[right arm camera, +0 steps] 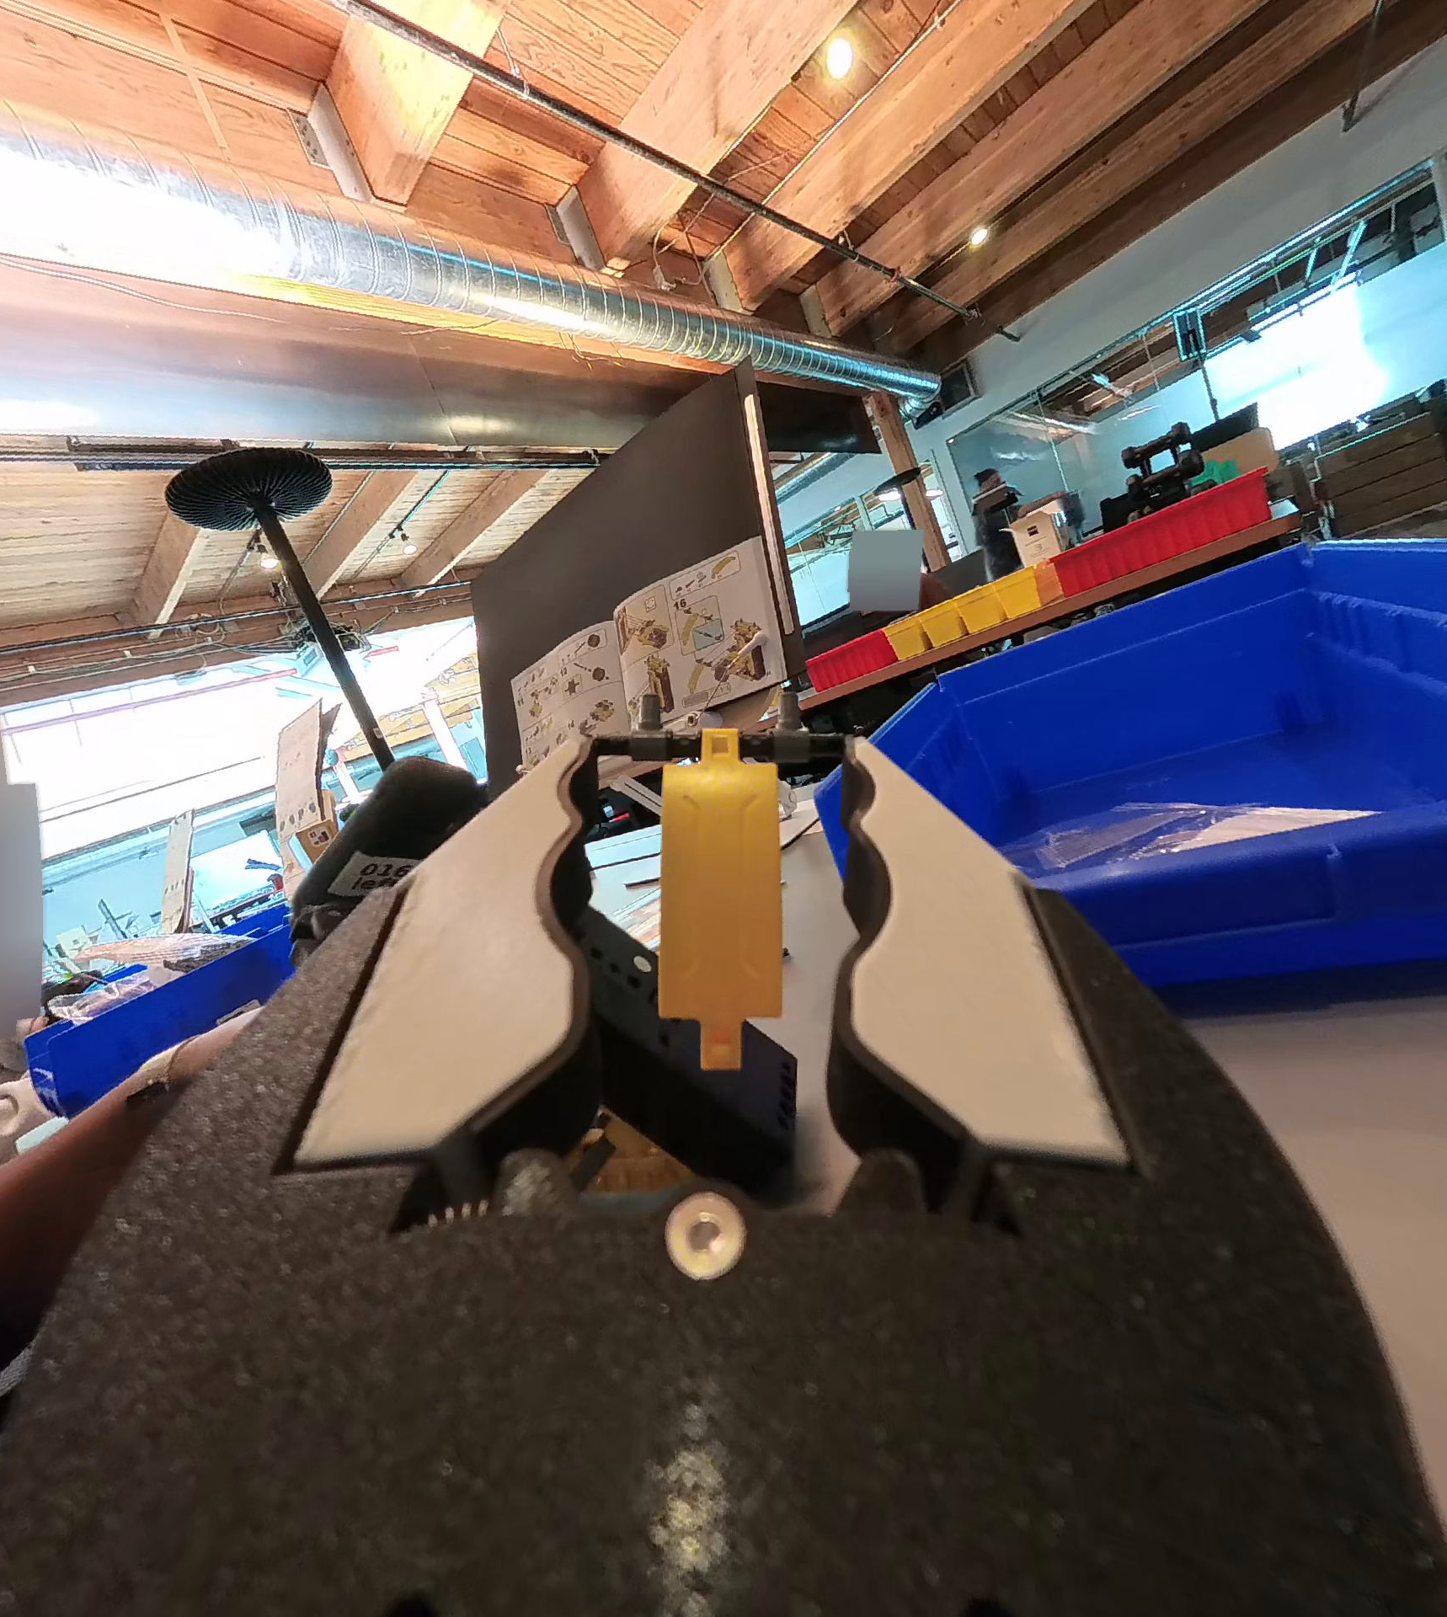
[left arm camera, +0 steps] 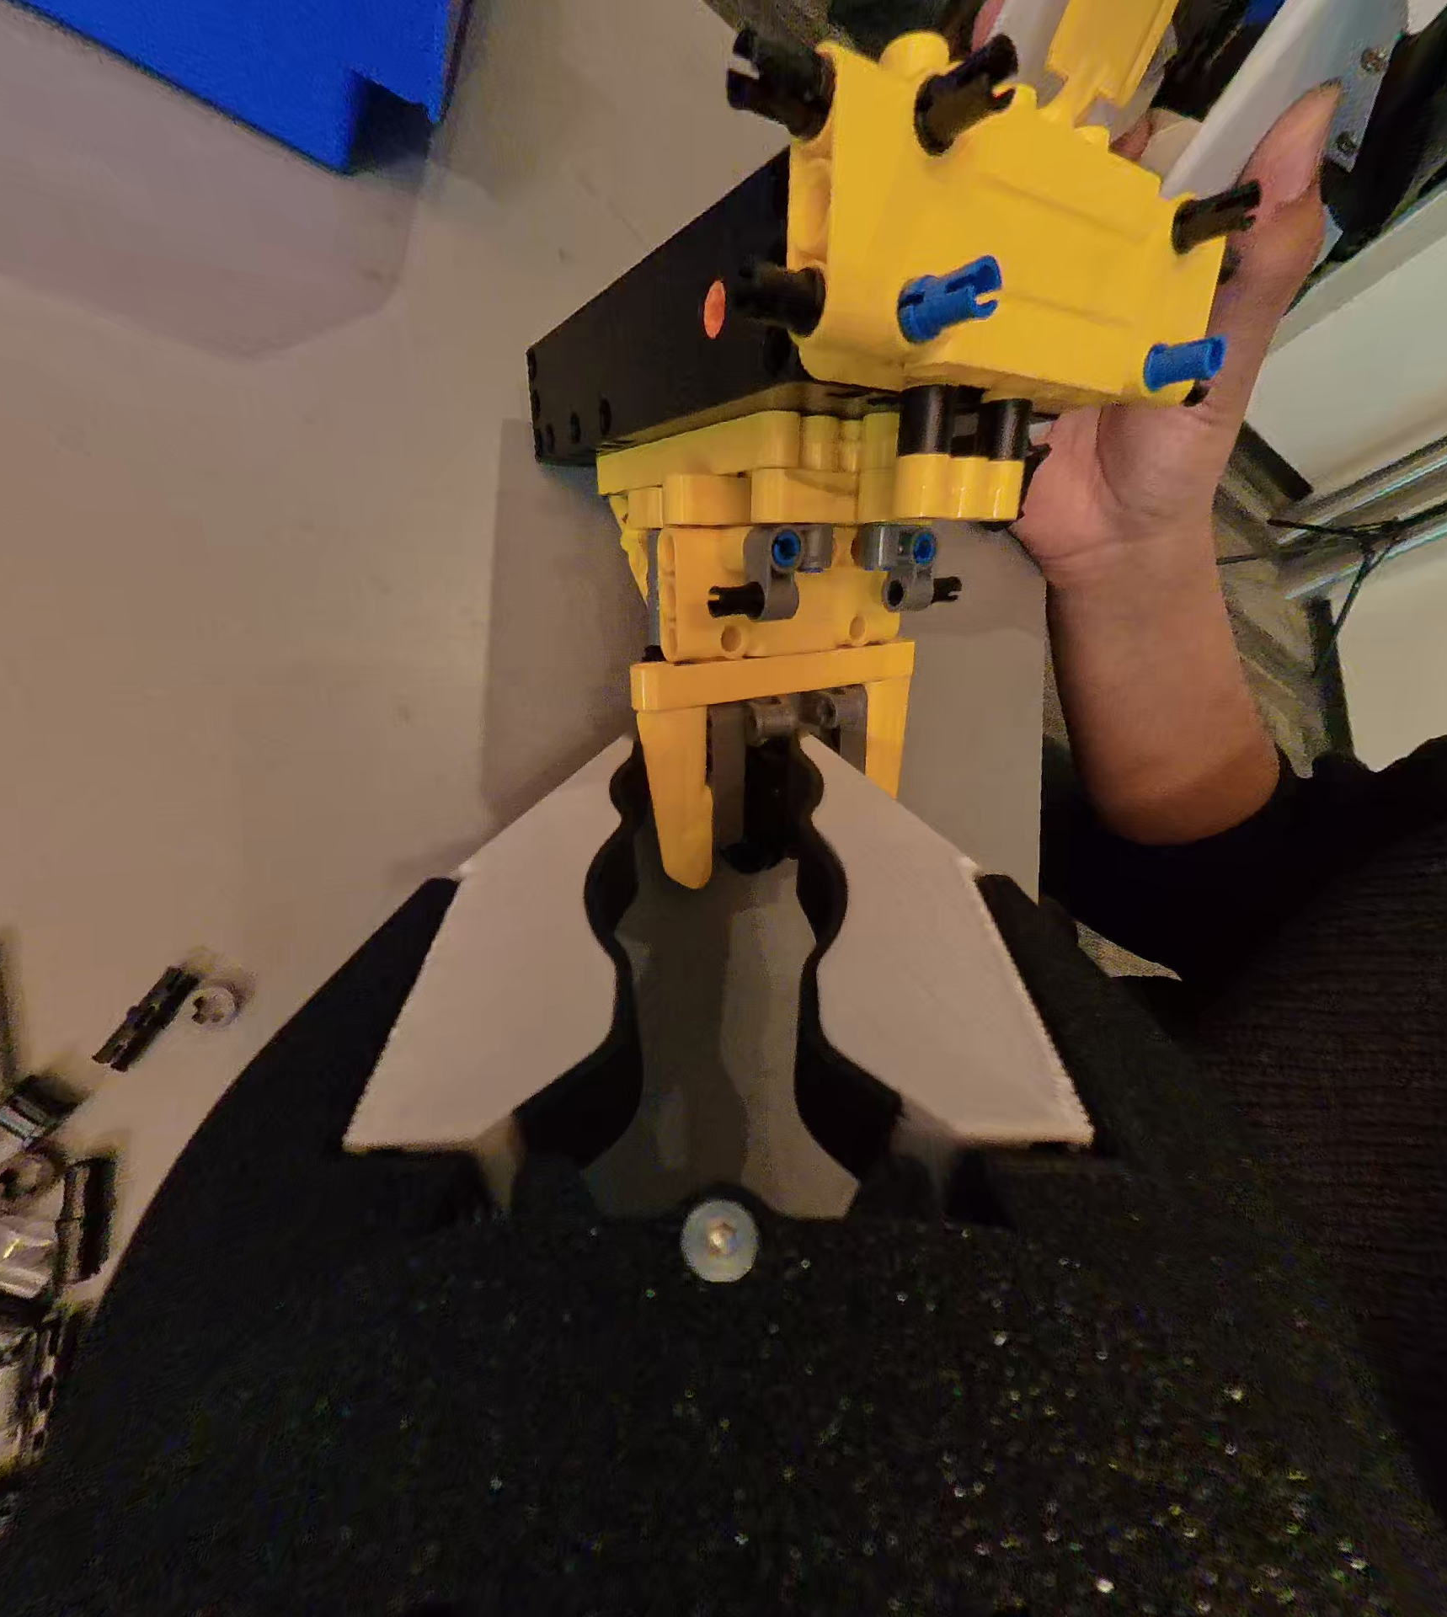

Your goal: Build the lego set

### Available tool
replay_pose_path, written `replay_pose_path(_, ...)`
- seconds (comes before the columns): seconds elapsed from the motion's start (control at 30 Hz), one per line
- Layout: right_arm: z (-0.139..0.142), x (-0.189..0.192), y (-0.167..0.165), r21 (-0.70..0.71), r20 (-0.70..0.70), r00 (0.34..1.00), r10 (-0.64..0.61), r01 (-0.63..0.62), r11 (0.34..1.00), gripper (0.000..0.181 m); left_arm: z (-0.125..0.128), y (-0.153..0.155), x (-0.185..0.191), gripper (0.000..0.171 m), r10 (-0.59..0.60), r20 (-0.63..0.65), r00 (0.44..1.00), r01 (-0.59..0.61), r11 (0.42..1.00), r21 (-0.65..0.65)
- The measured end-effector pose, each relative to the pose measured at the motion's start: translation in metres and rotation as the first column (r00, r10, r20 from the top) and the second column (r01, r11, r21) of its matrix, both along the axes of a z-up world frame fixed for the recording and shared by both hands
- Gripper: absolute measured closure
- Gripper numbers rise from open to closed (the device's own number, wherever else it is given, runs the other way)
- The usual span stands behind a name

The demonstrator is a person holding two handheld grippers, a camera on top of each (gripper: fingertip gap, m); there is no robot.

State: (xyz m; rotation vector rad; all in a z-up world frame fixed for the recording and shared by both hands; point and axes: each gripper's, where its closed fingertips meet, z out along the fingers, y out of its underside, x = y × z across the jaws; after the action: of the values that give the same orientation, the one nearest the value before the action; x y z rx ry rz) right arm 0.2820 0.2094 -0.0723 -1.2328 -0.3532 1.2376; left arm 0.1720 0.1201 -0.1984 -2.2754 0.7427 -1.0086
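while loose grey and black parts (left arm camera: 11, 1137) lie on the table (left arm camera: 177, 612) at the left, the left gripper (left arm camera: 724, 787) has its jaws drawn in on the lower yoke of a yellow brick-built model (left arm camera: 790, 542), which a bare hand (left arm camera: 1157, 420) steadies from the right. the model looks partly assembled, with pins still bare. in the right wrist view, the right gripper (right arm camera: 720, 761) pinches a black axle (right arm camera: 667, 748) carrying a yellow panel (right arm camera: 720, 892), with an open instruction booklet (right arm camera: 650, 665) beyond and a blue bin (right arm camera: 1227, 787) to the right.
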Motion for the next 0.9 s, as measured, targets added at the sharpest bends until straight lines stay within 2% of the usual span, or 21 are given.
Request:
replay_pose_path(0.27, 0.0, 0.0, 0.0, 0.0, -0.001, 1.0, 0.001, -0.001, 1.0, 0.126, 0.002, 0.002, -0.002, 0.139, -0.008, 0.024, 1.0, 0.007, 1.0, 0.029)
replay_pose_path(0.43, 0.0, 0.0, 0.0, 0.0, -0.002, 1.0, 0.002, -0.002, 1.0, 0.126, 0.021, 0.008, -0.012, 0.136, -0.009, 0.03, 1.0, 0.005, 0.99, 0.138)
replay_pose_path(0.57, 0.001, 0.0, 0.0, 0.001, -0.003, 1.0, 0.001, -0.001, 1.0, 0.126, 0.04, 0.012, -0.018, 0.135, -0.022, 0.099, 0.995, 0.002, 0.98, 0.201)
replay_pose_path(0.7, 0.001, 0.0, 0.0, 0.001, -0.006, 1.0, 0.002, -0.002, 1.0, 0.126, 0.059, 0.021, -0.022, 0.131, -0.018, 0.15, 0.988, -0.033, 0.942, 0.334)
replay_pose_path(0.83, 0.001, 0.001, 0.0, -0.001, -0.017, 1.0, 0.005, -0.005, 1.0, 0.126, 0.055, 0.035, -0.025, 0.118, 0.024, 0.059, 0.998, -0.048, 0.886, 0.462)
replay_pose_path(0.9, 0.002, 0.002, 0.0, -0.003, -0.025, 1.0, 0.007, -0.007, 1.0, 0.126, 0.043, 0.034, -0.022, 0.117, -0.013, -0.034, 0.999, 0.028, 0.88, 0.474)
